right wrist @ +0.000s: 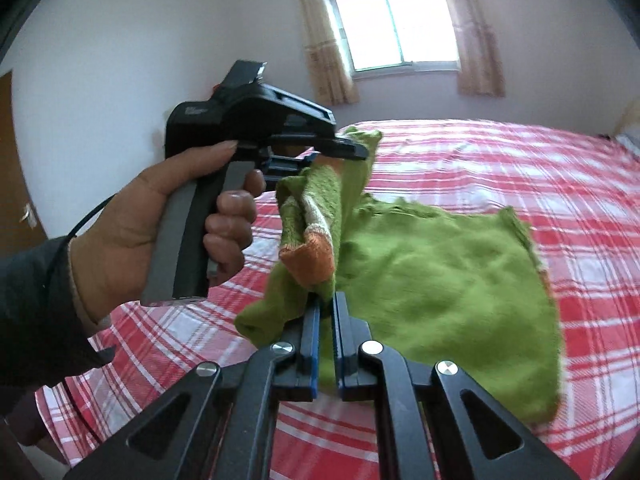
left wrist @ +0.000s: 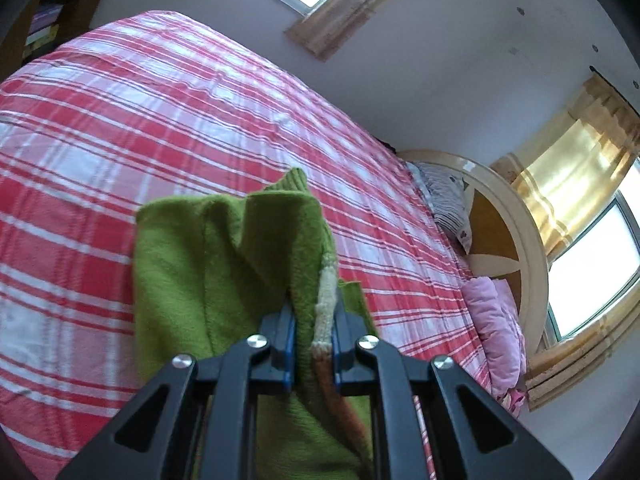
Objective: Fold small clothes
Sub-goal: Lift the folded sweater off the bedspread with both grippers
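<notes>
A small green knitted sweater (right wrist: 440, 272) with a white and orange striped cuff (right wrist: 316, 236) is held up over the red and white plaid bed (right wrist: 560, 168). My left gripper (left wrist: 314, 312) is shut on the sweater (left wrist: 224, 264) at the striped edge. It also shows in the right wrist view (right wrist: 344, 148), held in a hand. My right gripper (right wrist: 326, 308) is shut on a lower fold of the same sweater. Most of the sweater's body lies spread on the bed to the right.
The plaid bedspread (left wrist: 140, 120) covers a large bed. A pink quilt (left wrist: 496, 328) and a striped pillow (left wrist: 448, 200) lie by the round headboard (left wrist: 512, 216). Curtained windows (right wrist: 400, 24) are in the walls behind.
</notes>
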The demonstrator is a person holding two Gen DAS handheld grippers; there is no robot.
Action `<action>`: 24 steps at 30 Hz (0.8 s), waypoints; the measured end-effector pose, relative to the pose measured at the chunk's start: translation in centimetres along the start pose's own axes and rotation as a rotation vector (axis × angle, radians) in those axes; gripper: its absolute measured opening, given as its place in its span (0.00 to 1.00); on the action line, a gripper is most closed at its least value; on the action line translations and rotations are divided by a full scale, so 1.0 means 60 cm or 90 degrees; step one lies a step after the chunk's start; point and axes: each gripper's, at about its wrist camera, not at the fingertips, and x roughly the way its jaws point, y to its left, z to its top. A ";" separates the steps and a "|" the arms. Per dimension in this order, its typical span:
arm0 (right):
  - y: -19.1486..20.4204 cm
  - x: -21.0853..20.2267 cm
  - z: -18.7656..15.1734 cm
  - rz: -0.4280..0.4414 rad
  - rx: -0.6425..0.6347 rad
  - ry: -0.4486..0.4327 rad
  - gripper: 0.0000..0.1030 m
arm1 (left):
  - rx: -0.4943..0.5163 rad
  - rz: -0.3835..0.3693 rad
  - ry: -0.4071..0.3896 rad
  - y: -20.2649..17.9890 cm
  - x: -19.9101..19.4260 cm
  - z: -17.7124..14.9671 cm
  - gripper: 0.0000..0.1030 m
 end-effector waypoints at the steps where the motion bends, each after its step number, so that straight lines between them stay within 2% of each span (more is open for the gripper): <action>1: -0.015 -0.008 -0.002 -0.004 0.009 -0.001 0.03 | 0.004 0.000 0.001 -0.005 0.006 -0.002 0.13; 9: -0.115 -0.042 -0.029 -0.035 0.096 -0.008 0.00 | 0.026 0.004 0.027 -0.042 0.062 -0.016 0.13; 14: -0.150 -0.039 -0.045 0.012 0.177 0.014 0.01 | 0.042 0.024 0.048 -0.050 0.089 -0.027 0.13; 16: -0.154 -0.027 -0.043 0.040 0.200 0.033 0.30 | 0.039 0.029 0.052 -0.047 0.094 -0.028 0.13; 17: -0.151 -0.023 -0.041 0.058 0.203 0.028 0.60 | 0.040 0.030 0.054 -0.047 0.094 -0.028 0.13; 18: -0.147 -0.025 -0.039 0.082 0.205 0.007 0.66 | 0.044 0.032 0.055 -0.048 0.094 -0.029 0.13; 21: -0.134 -0.020 -0.023 0.116 0.203 -0.009 0.66 | 0.058 0.040 0.059 -0.055 0.097 -0.032 0.13; 24: -0.114 -0.004 -0.007 0.116 0.175 -0.005 0.66 | 0.071 0.047 0.066 -0.060 0.103 -0.035 0.13</action>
